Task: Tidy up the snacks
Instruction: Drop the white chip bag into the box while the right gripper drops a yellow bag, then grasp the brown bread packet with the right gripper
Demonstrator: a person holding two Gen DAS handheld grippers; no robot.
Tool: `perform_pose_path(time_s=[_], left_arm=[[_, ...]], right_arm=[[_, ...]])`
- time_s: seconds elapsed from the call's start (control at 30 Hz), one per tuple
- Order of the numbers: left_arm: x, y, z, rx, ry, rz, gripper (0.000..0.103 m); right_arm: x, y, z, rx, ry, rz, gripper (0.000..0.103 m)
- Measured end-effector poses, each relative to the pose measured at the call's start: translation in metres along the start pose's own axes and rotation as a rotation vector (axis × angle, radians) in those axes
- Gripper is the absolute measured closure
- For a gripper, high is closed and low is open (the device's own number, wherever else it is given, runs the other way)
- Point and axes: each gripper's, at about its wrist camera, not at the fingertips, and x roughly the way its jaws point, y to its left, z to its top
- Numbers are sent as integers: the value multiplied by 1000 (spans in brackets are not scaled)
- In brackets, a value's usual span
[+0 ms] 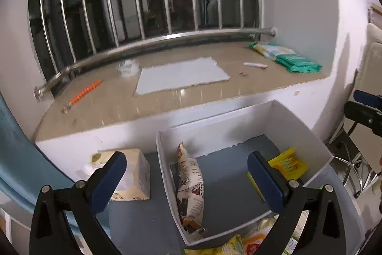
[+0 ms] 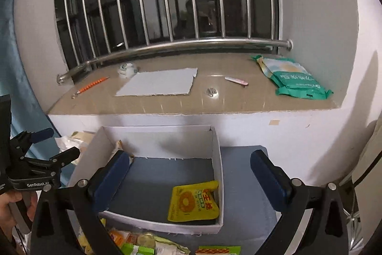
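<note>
A white open box [image 1: 164, 159] [image 2: 220, 173] stands on a grey table under the windowsill. Inside it a white patterned snack bag [image 1: 191, 192] leans on the left wall, and a yellow snack packet [image 2: 193, 201] [image 1: 289, 163] lies at the right. My left gripper [image 1: 187, 179] is open and empty above the box's left side. My right gripper [image 2: 191, 179] is open and empty above the box. A pile of loose snack packets [image 2: 143, 243] [image 1: 238, 245] lies on the table in front of the box.
A tissue box [image 1: 133, 173] stands left of the white box. The windowsill [image 2: 214, 102] holds a grey sheet [image 2: 157, 84], a green-and-white pack [image 2: 296, 80], an orange pen [image 2: 92, 85] and small items. A chair [image 1: 351, 159] stands at right.
</note>
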Motion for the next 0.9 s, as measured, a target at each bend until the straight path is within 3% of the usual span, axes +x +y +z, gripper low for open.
perform_pose_path(time_s=[0.27, 0.53, 0.73, 0.9], left_arm=[[-89, -18, -31, 57, -149, -72, 0], [-163, -20, -115, -73, -128, -127, 0], [-186, -26, -178, -198, -123, -220, 0], [-195, -30, -200, -222, -116, -250, 0]], right_arm=[[-60, 10, -29, -47, -71, 81, 0], [-131, 1, -109, -14, -108, 182, 0], [-156, -3, -181, 19, -62, 119, 0], [-150, -16, -216, 46, 17, 94, 0]])
